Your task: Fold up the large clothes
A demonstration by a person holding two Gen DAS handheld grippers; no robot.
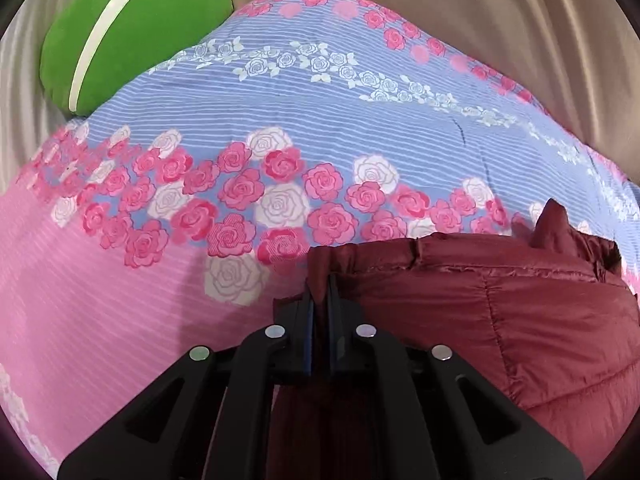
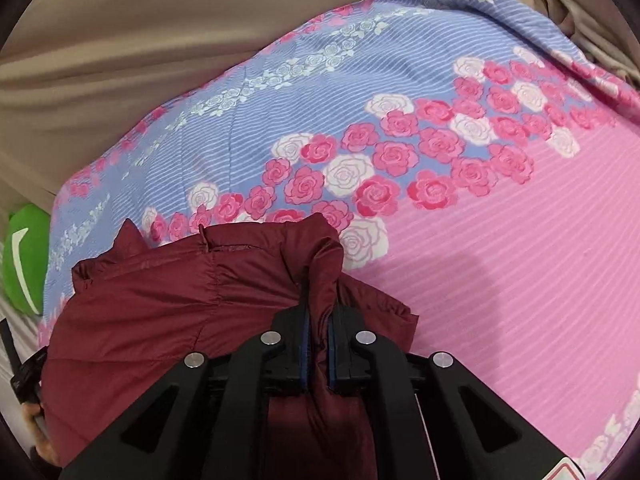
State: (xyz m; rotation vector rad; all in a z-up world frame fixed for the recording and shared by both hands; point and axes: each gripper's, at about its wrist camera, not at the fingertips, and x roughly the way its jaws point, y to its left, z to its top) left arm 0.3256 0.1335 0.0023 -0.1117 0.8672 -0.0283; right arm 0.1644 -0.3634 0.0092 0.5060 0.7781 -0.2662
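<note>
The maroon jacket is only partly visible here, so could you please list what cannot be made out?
- Left wrist view: the jacket runs off the lower right edge; the left hand-held gripper covers its near part.
- Right wrist view: the right hand-held gripper hides the pinched fold; sleeves and zip unseen.

A bed under a rose-print sheet (image 1: 320, 92) carries a maroon quilted jacket (image 1: 520, 320) and green pillow (image 1: 132, 28).

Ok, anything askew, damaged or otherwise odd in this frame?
Nothing stands out. Both tools, left and right, are shut on edges of the maroon quilted jacket, which lies on the rose-print bedspread. A green cushion sits at the bed's far edge. No tears or spills show.
</note>
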